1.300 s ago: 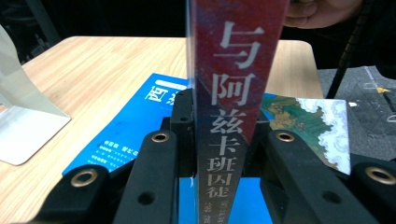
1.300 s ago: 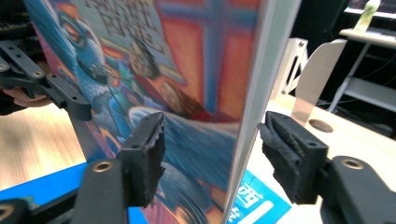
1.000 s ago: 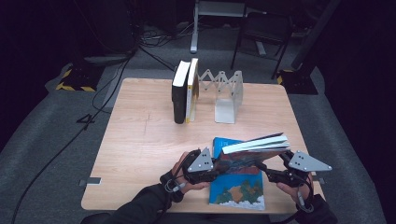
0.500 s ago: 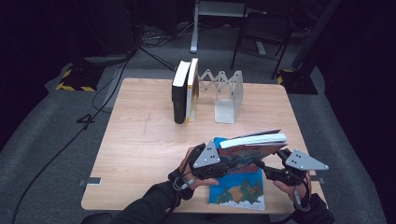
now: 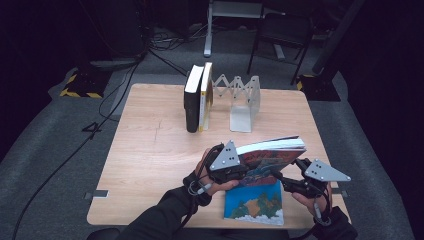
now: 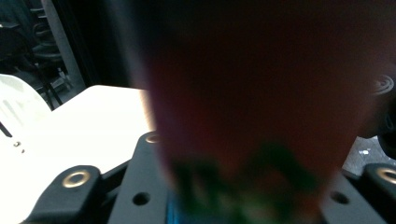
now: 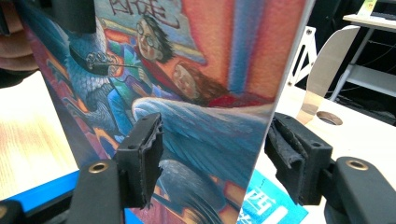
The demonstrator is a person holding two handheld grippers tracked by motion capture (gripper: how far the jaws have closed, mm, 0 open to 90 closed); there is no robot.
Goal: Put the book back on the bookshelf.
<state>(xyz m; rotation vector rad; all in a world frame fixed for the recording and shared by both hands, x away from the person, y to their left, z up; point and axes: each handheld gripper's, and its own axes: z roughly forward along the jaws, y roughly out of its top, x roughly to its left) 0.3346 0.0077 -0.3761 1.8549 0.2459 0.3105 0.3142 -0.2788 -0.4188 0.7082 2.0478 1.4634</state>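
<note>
the illustrated book (image 5: 270, 155) has risen off the wooden table (image 5: 150, 150), both grippers (image 5: 245, 167) (image 5: 287, 181) clamped on it

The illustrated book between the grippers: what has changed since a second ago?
The illustrated book has been tipped up off the blue book, its left end rising with the left gripper, whose jaws have just been closing on it. The right gripper kept its place and grip. The shelved books stayed put.

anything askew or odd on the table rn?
Mostly tidy. The illustrated book is tilted off the table between both grippers, over a blue book lying flat near the front edge. Two books stand upright beside the rack.
</note>
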